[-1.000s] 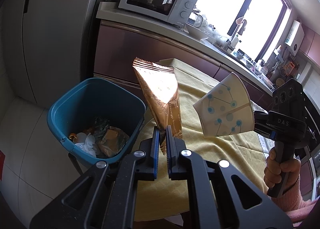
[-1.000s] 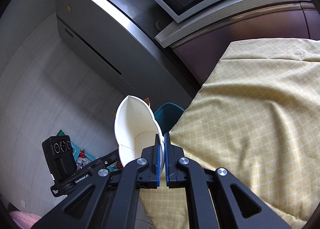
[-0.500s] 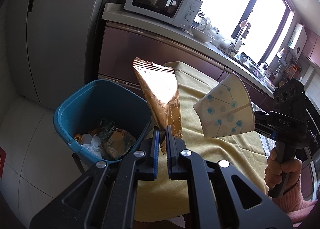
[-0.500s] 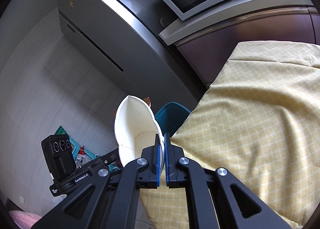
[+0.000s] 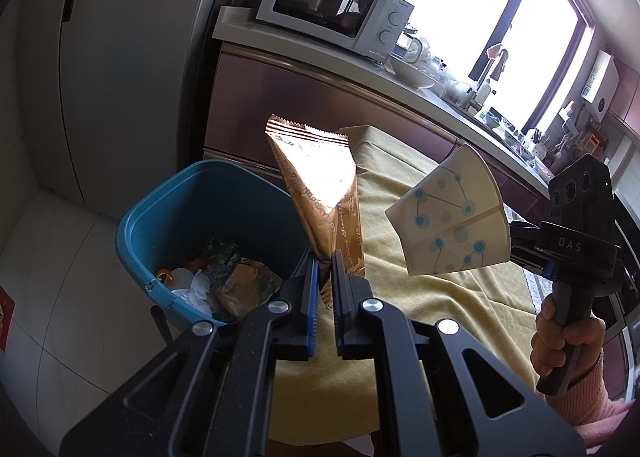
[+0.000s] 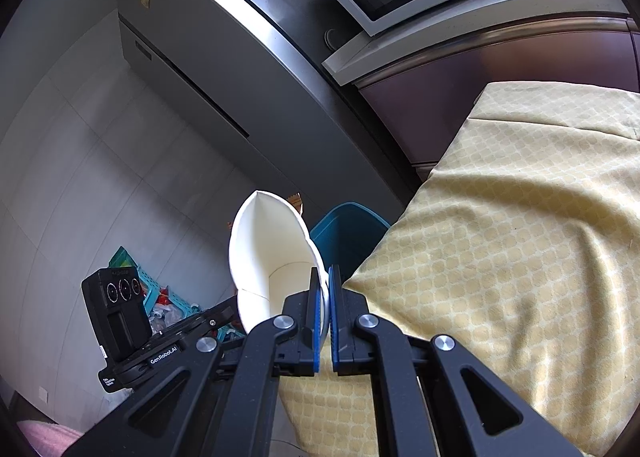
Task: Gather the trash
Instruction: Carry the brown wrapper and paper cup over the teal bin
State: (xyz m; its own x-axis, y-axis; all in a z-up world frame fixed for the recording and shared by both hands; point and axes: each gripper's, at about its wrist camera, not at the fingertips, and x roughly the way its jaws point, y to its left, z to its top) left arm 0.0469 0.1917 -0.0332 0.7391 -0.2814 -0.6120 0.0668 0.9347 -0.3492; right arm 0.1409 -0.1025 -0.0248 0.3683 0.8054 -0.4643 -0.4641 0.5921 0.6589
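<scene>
Left gripper [image 5: 325,271] fingers pinch light crinkly foil wrapper [image 5: 320,197] by bottom seam; right gripper [image 6: 325,289] fingers clamp flimsy crushed paper cup [image 6: 272,253] rim, both near bin [image 5: 192,217]

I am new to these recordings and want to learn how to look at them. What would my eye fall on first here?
First, the shiny copper snack wrapper, held upright in the left gripper with its jaws shut on the lower end. Beside it, over the yellow tablecloth, the right gripper pinches a flattened paper cup with blue dots. Below and to the left, the blue trash bin already holds rubbish.
</scene>
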